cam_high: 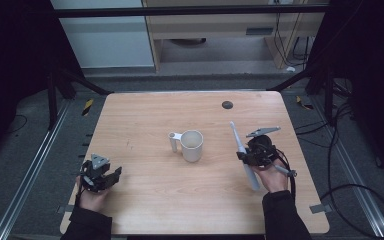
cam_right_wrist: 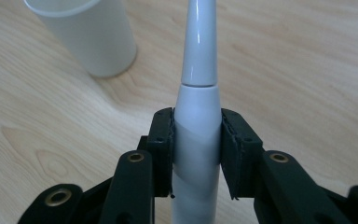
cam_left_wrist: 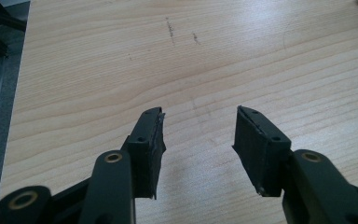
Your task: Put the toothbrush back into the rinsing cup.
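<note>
1. A white electric toothbrush (cam_right_wrist: 196, 140) is clamped between the pads of the right gripper (cam_right_wrist: 196, 149), which press on both sides of its handle.
2. In the high view the toothbrush (cam_high: 243, 155) is seen held off the table (cam_high: 145, 125), its thin neck pointing up and away from the person, its thick end near the right hand (cam_high: 272, 177).
3. The right gripper (cam_high: 252, 154) is placed over the right part of the table, near the cup (cam_high: 192, 145) but apart from it.
4. The white cup stands upright at the table's middle, its handle turned to the left.
5. In the right gripper view the cup (cam_right_wrist: 86, 35) is seen ahead and left of the toothbrush's neck.
6. The left gripper (cam_left_wrist: 199, 140) is held with its jaws parted; bare wood is seen between them.
7. In the high view the left gripper (cam_high: 111, 176) is seen low over the table's near left part, well apart from the cup.
</note>
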The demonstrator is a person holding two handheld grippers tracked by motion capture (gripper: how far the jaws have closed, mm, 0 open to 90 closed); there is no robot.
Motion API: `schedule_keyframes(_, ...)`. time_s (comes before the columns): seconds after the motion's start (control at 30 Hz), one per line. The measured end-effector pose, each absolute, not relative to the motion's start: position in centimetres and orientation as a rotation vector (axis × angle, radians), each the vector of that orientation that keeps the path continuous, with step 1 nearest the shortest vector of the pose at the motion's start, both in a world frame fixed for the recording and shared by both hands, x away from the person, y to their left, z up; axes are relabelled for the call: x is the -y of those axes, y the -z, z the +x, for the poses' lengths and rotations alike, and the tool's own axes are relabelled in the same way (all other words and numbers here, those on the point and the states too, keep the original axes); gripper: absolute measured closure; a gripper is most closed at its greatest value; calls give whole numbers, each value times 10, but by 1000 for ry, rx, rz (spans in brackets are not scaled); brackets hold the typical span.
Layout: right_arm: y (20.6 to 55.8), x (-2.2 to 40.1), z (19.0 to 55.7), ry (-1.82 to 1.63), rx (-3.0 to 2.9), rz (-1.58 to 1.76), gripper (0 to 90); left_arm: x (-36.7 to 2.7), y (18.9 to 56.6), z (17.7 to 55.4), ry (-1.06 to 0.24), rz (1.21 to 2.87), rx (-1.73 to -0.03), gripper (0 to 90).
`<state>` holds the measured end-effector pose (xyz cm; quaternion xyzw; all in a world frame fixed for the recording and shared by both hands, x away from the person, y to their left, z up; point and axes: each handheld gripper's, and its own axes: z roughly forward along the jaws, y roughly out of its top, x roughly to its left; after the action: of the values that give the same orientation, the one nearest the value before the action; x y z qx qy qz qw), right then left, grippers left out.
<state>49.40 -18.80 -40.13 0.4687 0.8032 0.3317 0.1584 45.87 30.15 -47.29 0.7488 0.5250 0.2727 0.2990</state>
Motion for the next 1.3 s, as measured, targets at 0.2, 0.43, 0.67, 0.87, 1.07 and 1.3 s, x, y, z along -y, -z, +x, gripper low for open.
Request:
schedule_keyframes(0.2,393,191,489,-1087,-2178,1307,675,-302,473,459,-728,1981,-1395,512)
schedule_keyframes(0.43,387,188,490,-1217,-2040,1291,675,-302,472,458,-731,1978,-1396,511)
schedule_keyframes(0.67,382,181,491,-1315,-1931,1272,675,-302,472,458,-731,1977,-1394,511)
schedule_keyframes(0.87,377,174,492,-1391,-1852,1247,675,-302,472,458,-732,1978,-1390,511)
schedule_keyframes(1.07,374,169,495,-1448,-1810,1238,675,-302,472,458,-733,1975,-1390,511)
schedule_keyframes(1.3,365,161,498,-1511,-1740,1211,675,-302,472,458,-733,1975,-1390,511)
